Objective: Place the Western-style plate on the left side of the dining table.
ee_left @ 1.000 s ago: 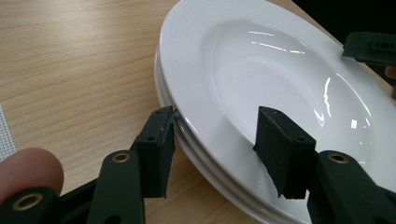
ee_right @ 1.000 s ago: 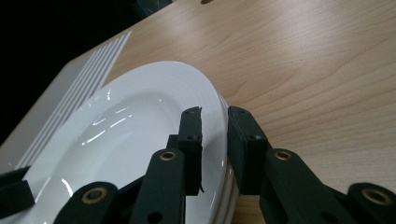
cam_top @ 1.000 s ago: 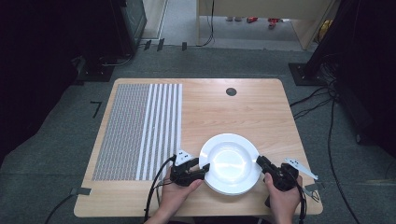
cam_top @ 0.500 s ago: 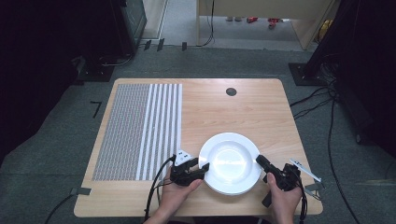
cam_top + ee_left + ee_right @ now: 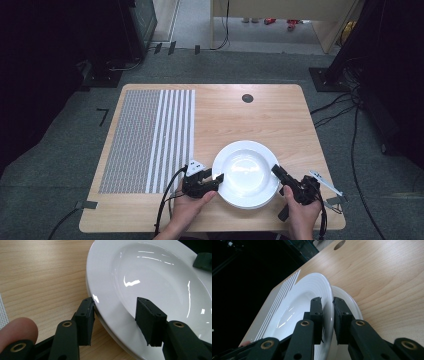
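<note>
A white deep plate lies near the front edge of the wooden table, on top of a second white plate. My right gripper is shut on the top plate's right rim and tilts that side up off the lower plate. At the plate's left rim my left gripper is open. In the left gripper view its jaws straddle the rim, one outside it and one over the bowl, without pressing on it.
A grey mat with white stripes covers the table's left part. A dark round hole sits near the far edge. A thin white object lies at the table's right front corner. Cables run on the floor to the right.
The right gripper has edged slightly inward at the plate's right rim. The left gripper and the plate stay about where they were.
</note>
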Demonstrator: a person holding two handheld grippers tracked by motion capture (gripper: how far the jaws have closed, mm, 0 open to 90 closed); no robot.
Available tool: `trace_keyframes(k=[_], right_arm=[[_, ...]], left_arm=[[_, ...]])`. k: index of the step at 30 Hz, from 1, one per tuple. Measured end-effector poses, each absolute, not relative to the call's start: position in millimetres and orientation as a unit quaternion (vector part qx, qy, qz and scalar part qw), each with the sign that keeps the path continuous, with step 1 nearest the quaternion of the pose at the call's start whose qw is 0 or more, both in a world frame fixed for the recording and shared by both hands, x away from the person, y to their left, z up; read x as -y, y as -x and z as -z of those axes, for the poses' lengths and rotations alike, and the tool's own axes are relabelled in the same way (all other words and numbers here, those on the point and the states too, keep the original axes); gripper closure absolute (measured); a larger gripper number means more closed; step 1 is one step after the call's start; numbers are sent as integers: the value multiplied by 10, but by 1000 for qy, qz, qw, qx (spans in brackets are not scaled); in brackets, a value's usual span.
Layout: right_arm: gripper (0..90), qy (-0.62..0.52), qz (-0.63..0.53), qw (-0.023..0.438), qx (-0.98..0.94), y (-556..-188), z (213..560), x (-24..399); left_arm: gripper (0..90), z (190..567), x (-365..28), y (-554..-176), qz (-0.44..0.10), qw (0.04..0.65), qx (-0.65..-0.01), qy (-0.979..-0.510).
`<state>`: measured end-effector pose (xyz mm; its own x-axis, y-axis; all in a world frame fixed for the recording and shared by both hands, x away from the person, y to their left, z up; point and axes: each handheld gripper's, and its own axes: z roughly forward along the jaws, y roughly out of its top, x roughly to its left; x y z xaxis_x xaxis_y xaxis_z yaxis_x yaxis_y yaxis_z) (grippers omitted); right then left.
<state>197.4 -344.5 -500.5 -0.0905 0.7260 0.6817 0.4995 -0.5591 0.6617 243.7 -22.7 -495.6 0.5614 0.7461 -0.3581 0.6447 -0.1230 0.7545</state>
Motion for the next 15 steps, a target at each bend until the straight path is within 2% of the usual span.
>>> trace_keyframes(k=[10,15], right_arm=[[805,-650,-594,105,-463,-1962,4987,3422],[804,-645,-597,107,-465,-1970,5003,3422]], left_arm=[[512,4963,202,-2478,-37,476,-472,-741],[550,4963,173,-2498,-27,482,-480,-732]])
